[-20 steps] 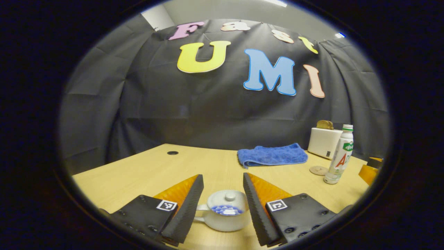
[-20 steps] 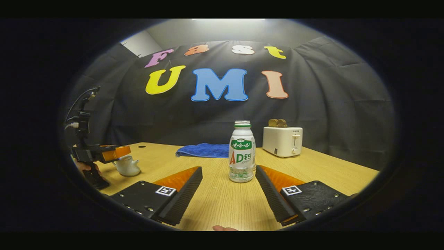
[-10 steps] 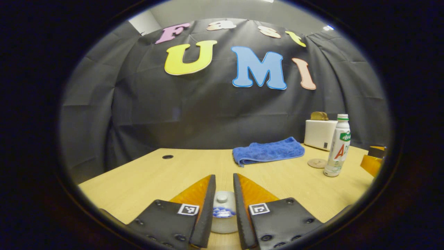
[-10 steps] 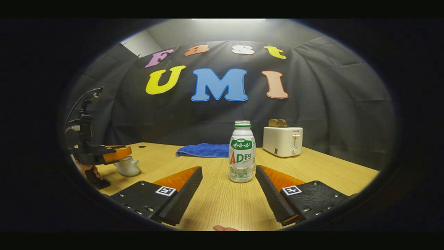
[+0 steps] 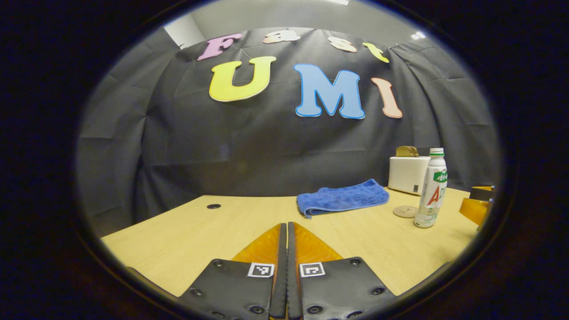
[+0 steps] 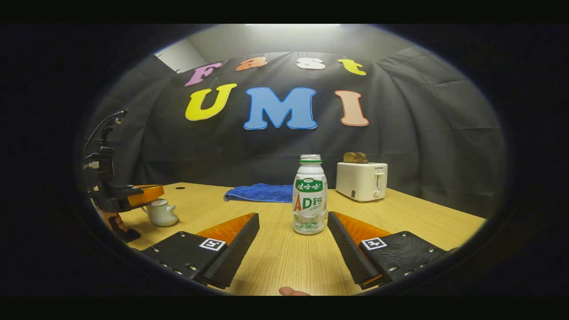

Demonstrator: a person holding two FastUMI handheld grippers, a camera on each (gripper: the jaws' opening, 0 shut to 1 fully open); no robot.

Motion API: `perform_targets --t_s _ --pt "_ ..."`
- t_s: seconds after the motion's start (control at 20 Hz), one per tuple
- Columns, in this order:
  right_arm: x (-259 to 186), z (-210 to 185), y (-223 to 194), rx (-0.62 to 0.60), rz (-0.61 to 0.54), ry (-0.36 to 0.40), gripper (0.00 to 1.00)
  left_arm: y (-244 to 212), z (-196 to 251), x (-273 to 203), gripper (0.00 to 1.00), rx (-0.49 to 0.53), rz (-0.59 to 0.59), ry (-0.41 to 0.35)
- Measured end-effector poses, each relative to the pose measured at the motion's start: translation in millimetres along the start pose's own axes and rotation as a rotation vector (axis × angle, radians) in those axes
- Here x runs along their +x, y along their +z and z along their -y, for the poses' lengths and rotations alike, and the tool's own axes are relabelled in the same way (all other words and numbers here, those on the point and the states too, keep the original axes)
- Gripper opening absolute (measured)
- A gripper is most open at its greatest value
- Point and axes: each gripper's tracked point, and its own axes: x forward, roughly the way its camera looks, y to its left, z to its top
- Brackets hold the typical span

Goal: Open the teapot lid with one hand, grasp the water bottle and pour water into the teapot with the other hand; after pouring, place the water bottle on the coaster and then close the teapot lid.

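The left gripper (image 5: 286,226) has its fingers pressed close together. In the right gripper view it sits right on top of the teapot (image 6: 161,214), where the lid goes. I cannot tell if the lid's knob is pinched, because the fingers hide it. The bottle (image 6: 310,195) stands on the table (image 6: 284,262), beside the coaster (image 5: 405,211) and not on it, so I think this is the lid job. To do it well, hold the knob tight and move the lid straight up and down, so the pot does not tip. The right gripper (image 6: 293,215) is spread wide, with the bottle straight ahead between its fingers. The coaster can be seen in the left gripper view, and the teapot in the right gripper view.
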Motion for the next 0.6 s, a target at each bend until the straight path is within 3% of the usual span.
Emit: perform_targets --t_s 0.1,0.25,0.3,0.6 --pt "0.7 -0.1 0.4 0.000 0.000 0.000 0.95 -5.5 7.7 -7.5 0.07 0.018 -0.017 -0.027" --pt "0.5 -0.3 0.3 0.001 0.000 0.001 0.95 0.4 20.2 -19.9 0.22 0.049 0.005 -0.054" --pt "0.3 -0.2 0.6 0.002 0.001 0.002 0.95 -1.6 18.4 -24.3 0.51 0.063 -0.001 -0.042" --pt "0.5 -0.4 0.2 0.001 0.000 0.006 0.95 -8.5 -2.2 -12.6 0.35 -0.015 -0.030 -0.004"
